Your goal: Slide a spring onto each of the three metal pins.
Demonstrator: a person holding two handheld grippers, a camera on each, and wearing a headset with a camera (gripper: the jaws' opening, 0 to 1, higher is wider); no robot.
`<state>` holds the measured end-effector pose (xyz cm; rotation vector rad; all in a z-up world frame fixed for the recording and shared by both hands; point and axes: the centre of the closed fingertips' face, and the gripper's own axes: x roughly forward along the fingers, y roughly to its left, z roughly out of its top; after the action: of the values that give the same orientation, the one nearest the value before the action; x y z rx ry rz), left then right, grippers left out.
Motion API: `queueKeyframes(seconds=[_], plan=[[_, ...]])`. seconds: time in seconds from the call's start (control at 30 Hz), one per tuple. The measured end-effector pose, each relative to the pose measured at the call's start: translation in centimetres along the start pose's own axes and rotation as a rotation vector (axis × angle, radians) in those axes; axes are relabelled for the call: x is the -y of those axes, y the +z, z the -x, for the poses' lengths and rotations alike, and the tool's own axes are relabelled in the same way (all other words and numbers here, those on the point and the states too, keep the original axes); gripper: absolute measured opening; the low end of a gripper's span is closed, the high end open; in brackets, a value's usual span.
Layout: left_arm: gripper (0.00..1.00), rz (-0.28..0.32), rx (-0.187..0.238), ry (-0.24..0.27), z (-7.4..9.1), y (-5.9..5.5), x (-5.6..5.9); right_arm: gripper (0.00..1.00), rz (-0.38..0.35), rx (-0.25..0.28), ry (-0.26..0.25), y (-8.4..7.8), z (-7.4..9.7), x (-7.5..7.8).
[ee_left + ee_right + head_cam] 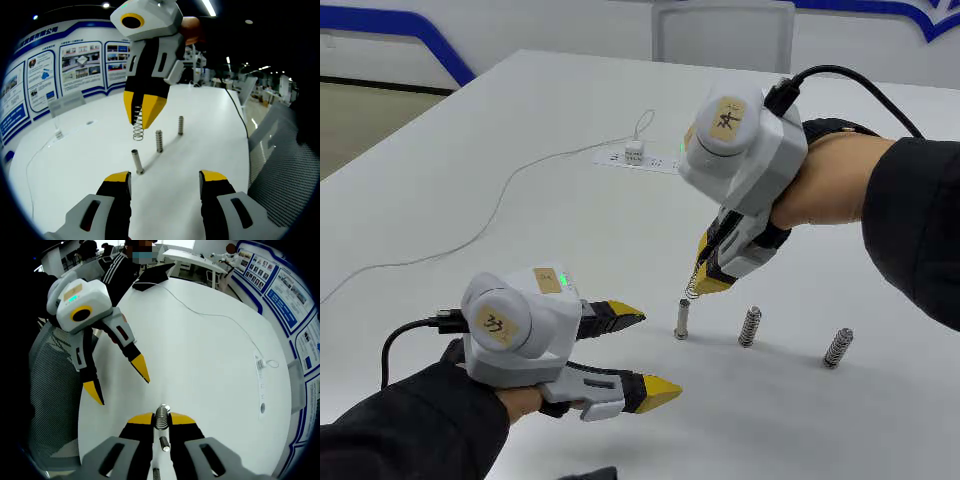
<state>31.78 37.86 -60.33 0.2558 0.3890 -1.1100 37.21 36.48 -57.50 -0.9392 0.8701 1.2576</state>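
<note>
Spring (693,288) hangs pinched in the right gripper's (706,282) closed jaws at centre frame, close above the bare pin (682,319). Left gripper (660,352), lower left, gapes wide and holds nothing. On the white desk (570,230), the middle pin (750,326) and right-hand pin (838,347) wear springs.

Shiny metal springs (750,326), matt table (520,200)

Three pins (750,326) are set in a row on the table (570,230), right of centre. A spring (693,289) is held just above the leftmost pin (682,318). A power strip (638,158) is laid behind them.
</note>
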Motion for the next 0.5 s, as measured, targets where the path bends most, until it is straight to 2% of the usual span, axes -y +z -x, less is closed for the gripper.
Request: queueKeyframes(seconds=[0.2, 0.5], plan=[[0.58, 0.004, 0.006, 0.008, 0.1, 0.1, -0.2, 0.12, -0.005, -0.031, 0.005, -0.4, -1.3, 0.7], [0.6, 0.017, 0.009, 0.015, 0.1, 0.1, -0.4, 0.12, -0.01, -0.056, 0.018, -0.7, -2.1, 0.4]])
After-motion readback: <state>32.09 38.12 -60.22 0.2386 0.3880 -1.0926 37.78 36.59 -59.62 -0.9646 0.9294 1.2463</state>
